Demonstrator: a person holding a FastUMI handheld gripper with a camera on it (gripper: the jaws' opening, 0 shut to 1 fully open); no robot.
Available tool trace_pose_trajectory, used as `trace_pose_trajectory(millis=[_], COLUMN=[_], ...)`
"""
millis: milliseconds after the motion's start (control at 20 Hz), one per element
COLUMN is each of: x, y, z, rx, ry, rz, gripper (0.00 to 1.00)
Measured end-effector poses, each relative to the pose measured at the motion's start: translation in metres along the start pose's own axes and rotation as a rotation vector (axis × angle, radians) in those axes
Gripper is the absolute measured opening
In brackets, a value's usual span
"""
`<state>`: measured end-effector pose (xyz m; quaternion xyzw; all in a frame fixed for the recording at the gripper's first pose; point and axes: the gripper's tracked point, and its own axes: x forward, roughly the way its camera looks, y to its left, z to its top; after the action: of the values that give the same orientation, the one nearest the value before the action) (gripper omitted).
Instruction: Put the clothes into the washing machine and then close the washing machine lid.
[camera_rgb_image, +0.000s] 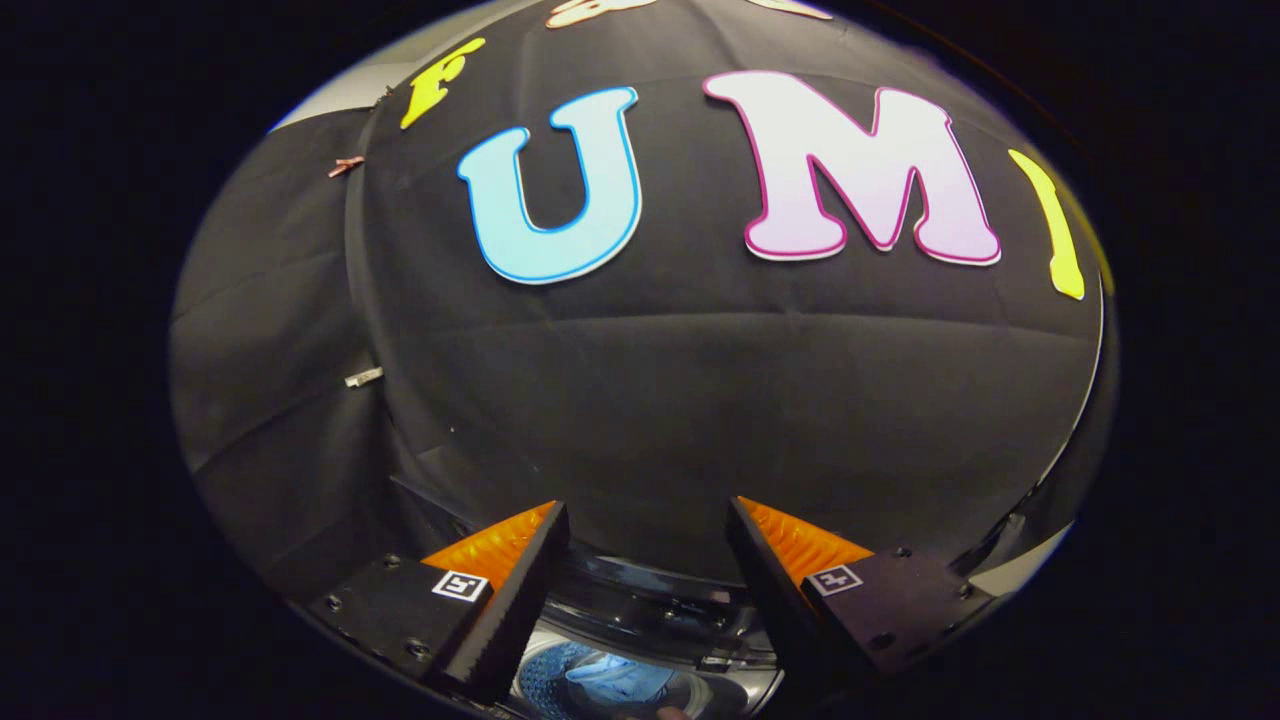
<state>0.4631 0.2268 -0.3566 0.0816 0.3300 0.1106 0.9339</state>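
Observation:
My gripper (648, 520) is open, its two fingers spread wide with nothing between them. Below and between the fingers lies the open top of the washing machine (660, 610), its dark rim just ahead of the fingertips. Down inside the drum (545, 680) a light blue piece of clothing (615, 678) rests. The gripper hangs above the machine's opening and points at the booth wall beyond it. The lid is hidden from me.
The black cloth wall (640, 400) stands close behind the machine and curves round to the left. A small clip (363, 377) holds the cloth at the left seam.

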Motion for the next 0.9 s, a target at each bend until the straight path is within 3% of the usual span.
trace_pose_trajectory(millis=[400, 900], x=[-0.007, -0.047], y=[0.003, 0.02], z=[-0.009, -0.046], rx=[0.074, 0.145], ry=[0.082, 0.312], rz=[-0.031, -0.018], gripper=[1.0, 1.0])
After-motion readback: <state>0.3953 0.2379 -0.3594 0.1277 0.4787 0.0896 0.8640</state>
